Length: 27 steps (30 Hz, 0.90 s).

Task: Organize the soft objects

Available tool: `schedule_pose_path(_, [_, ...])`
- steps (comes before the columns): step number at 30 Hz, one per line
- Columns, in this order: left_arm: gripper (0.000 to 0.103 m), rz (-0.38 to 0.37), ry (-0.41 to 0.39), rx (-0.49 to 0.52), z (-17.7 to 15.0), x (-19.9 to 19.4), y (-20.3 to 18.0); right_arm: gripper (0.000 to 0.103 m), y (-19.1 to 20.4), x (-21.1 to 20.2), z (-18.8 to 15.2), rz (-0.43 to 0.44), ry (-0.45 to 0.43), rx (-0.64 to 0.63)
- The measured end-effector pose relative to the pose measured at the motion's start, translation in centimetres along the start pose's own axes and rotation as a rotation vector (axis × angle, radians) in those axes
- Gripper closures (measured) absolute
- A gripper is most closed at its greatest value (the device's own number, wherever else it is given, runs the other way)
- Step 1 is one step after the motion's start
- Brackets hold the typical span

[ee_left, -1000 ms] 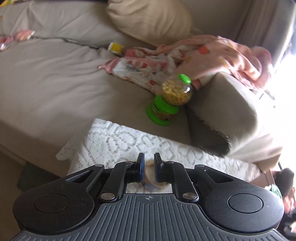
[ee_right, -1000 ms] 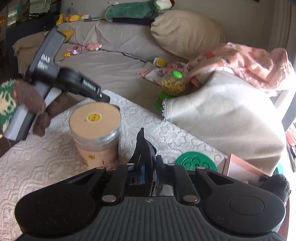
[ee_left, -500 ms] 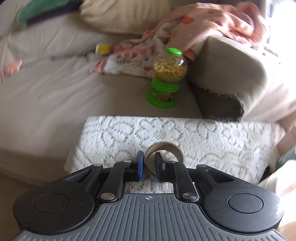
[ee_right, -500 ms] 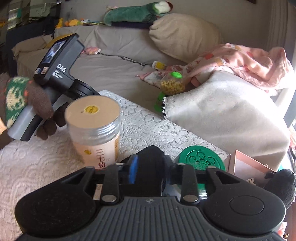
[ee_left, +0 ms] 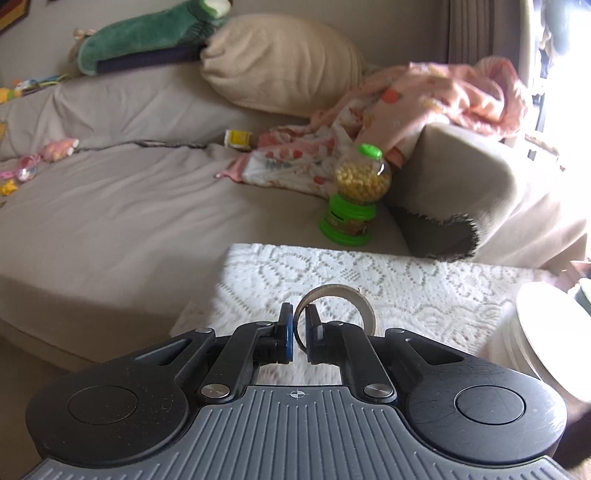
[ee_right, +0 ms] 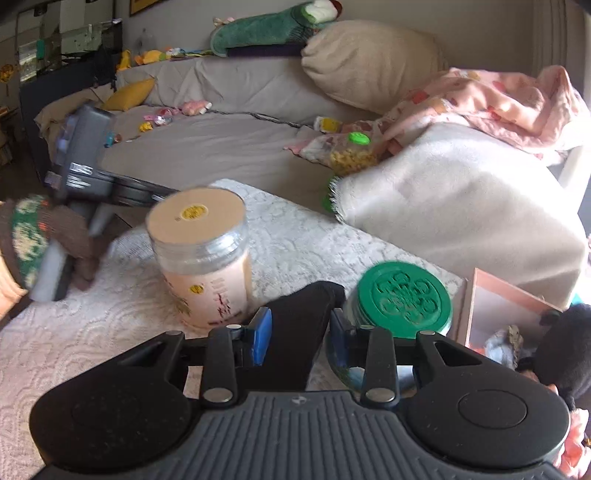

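Note:
My left gripper point(ee_left: 300, 325) is shut on the wall of a brown cardboard ring point(ee_left: 343, 299), which it holds upright over the white lace cloth point(ee_left: 424, 284). In the right wrist view a gloved hand point(ee_right: 40, 236) carries that gripper to the left of a tan-lidded jar point(ee_right: 201, 258); its fingertips are hidden there. My right gripper point(ee_right: 300, 334) has its jaws part way apart with a black soft cloth point(ee_right: 301, 314) filling the gap and touching both pads. Soft things lie on the grey sofa: a beige pillow point(ee_left: 280, 62), a pink blanket point(ee_left: 436, 99) and a green plush point(ee_left: 147, 33).
A green-lidded container point(ee_right: 404, 295) stands just right of my right gripper, with an open pink box point(ee_right: 506, 314) and a black plush point(ee_right: 565, 347) beyond it. A green candy dispenser point(ee_left: 352, 199) stands on the sofa seat by the beige-draped armrest point(ee_left: 480, 184). Small toys point(ee_left: 26, 166) lie far left.
The left gripper swung round over the lace cloth and the cardboard ring now stands up clear of its closed jaws. The right jaws widened, and the black cloth between them spread out.

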State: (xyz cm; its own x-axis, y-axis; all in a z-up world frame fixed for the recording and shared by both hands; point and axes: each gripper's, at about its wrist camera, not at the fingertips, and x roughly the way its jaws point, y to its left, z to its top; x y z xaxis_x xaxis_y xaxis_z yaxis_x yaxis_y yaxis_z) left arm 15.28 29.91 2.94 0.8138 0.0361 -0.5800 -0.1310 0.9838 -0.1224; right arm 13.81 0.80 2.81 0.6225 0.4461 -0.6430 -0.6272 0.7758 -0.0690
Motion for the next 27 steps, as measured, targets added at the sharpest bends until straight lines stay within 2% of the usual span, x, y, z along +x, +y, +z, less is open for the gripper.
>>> schedule_pose_path(3, [0.094, -0.025, -0.003, -0.014, -0.9, -2.0, 0.4, 0.067, -0.1, -0.2, -0.5, -0.009, 0.024, 0.017])
schedule_pose_path(5, [0.094, -0.043, 0.011, -0.026, -1.6, -3.0, 0.4, 0.063, 0.0, -0.5, -0.8, -0.017, 0.023, 0.020])
schedule_pose_path(7, [0.094, -0.073, 0.018, -0.032, -2.4, -4.1, 0.3, 0.054, -0.2, -0.5, -0.8, -0.004, 0.032, 0.032])
schedule_pose_path(9, [0.094, -0.089, 0.024, -0.039, -3.0, -4.8, 0.1, 0.054, -0.4, -0.1, -0.7, 0.012, 0.046, 0.064])
schedule_pose_path(11, [0.094, -0.100, 0.027, -0.050, -3.3, -5.4, -0.2, 0.060, -0.2, 0.3, -0.5, 0.032, 0.047, 0.070])
schedule_pose_path(13, [0.094, -0.102, 0.014, -0.045, -3.3, -6.3, -0.6, 0.077, 0.3, 0.3, -0.1, 0.014, 0.019, 0.051])
schedule_pose_path(14, [0.094, -0.103, 0.002, -0.040, -3.1, -6.8, -0.8, 0.081, 0.4, 0.2, 0.2, 0.005, 0.012, 0.048])
schedule_pose_path(15, [0.094, -0.102, -0.010, -0.035, -2.7, -7.3, -0.9, 0.093, 0.4, 0.0, 0.7, 0.004, 0.007, 0.051])
schedule_pose_path(18, [0.094, -0.093, -0.057, -0.008, -1.2, -8.9, -1.7, 0.097, -0.3, -1.2, 2.2, 0.019, -0.021, 0.066])
schedule_pose_path(24, [0.094, -0.064, -0.141, 0.059, 2.9, -10.4, -4.6, 0.099, -1.8, -5.6, 5.3, -0.037, -0.157, 0.040])
schedule_pose_path(27, [0.094, -0.073, -0.171, 0.079, 4.7, -10.9, -6.7, 0.099, -2.8, -8.4, 6.2, -0.072, -0.227, 0.026])
